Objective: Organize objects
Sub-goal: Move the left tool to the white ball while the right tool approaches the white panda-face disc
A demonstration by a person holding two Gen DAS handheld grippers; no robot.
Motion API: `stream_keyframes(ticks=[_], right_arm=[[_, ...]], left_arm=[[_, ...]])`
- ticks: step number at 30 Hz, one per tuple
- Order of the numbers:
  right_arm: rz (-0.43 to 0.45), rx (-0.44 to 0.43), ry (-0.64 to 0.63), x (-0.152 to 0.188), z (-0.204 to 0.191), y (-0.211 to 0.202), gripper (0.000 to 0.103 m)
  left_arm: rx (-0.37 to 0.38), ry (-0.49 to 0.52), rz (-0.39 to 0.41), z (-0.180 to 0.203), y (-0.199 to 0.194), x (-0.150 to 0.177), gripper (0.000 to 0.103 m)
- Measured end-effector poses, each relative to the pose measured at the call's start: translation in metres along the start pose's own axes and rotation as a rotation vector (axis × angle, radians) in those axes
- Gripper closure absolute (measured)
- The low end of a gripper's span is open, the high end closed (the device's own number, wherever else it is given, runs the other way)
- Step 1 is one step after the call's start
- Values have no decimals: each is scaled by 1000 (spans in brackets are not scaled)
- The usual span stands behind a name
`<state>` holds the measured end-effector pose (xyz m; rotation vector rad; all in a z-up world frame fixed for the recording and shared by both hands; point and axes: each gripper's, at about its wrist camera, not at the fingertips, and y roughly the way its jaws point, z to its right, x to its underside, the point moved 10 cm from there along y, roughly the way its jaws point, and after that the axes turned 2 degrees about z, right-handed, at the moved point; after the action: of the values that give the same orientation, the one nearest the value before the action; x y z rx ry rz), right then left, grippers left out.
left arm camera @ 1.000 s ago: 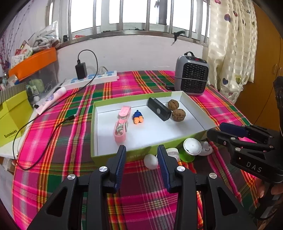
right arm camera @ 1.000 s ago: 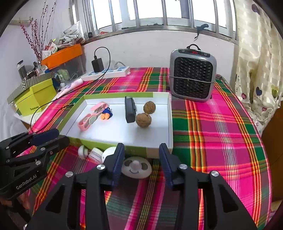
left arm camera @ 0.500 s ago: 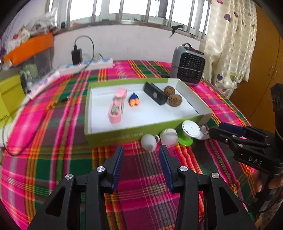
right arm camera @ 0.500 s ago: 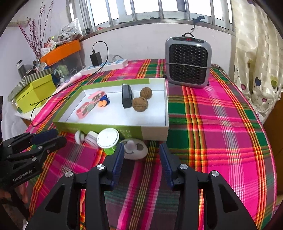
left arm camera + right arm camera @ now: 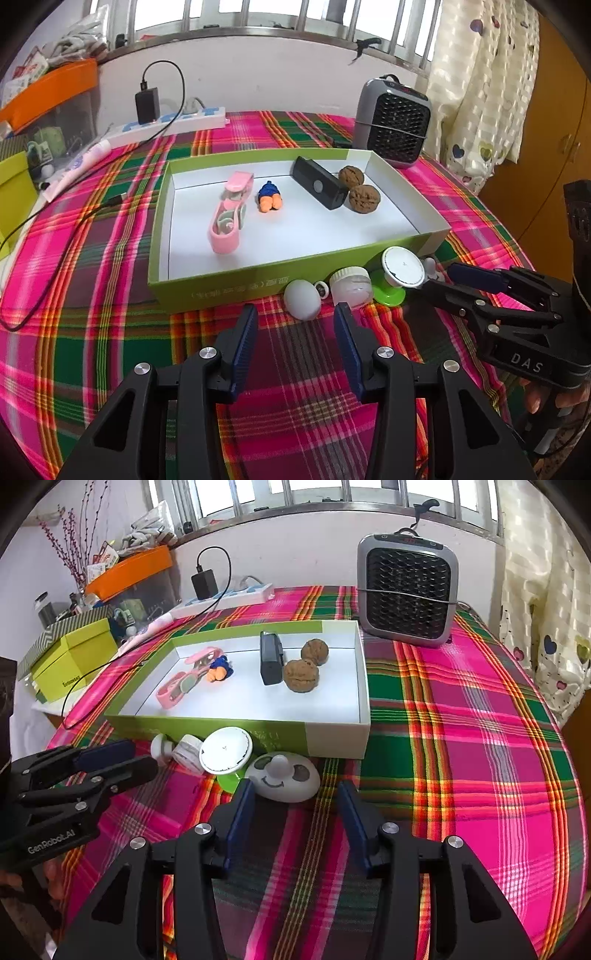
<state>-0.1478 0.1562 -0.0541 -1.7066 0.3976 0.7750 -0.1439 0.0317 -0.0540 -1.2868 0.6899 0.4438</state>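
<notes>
A green box (image 5: 236, 290) (image 5: 332, 738) with a white floor holds a pink clip (image 5: 227, 218), a small blue-orange toy (image 5: 269, 195), a black block (image 5: 319, 182) and two walnuts (image 5: 364, 197). In front of it on the cloth lie a white egg shape (image 5: 302, 298), a small white jar (image 5: 349, 286), a white disc on a green base (image 5: 402, 267) (image 5: 226, 755) and a white smiley-face pod (image 5: 284, 777). My left gripper (image 5: 295, 319) is open and empty just short of the egg shape. My right gripper (image 5: 293, 799) is open and empty just short of the pod.
A grey heater (image 5: 408, 590) stands behind the box at the right. A power strip with a black charger (image 5: 147, 105) and cable lies at the back left. A yellow-green box (image 5: 70, 661) and an orange bin (image 5: 129, 570) stand left. A curtain (image 5: 487, 74) hangs right.
Both grippers pulled back from the box and then eased forward again, so the small objects in front of it now sit clear of the fingertips. Both stay open.
</notes>
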Motion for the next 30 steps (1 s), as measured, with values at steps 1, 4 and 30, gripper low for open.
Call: stream_keyframes(ticks=[1,4,30], right_arm=[[0,2,-6,0,0,1,55],[-5,7,-17,-1,-1,3,55],[-34,-5,-60,-4,-6,15,54]], left_arm=[[-2,1,-1,0,1,-1,62],[-4,1,-12,-1,5,-1,62],[-19,-10,-40,-3,17,-3,62]])
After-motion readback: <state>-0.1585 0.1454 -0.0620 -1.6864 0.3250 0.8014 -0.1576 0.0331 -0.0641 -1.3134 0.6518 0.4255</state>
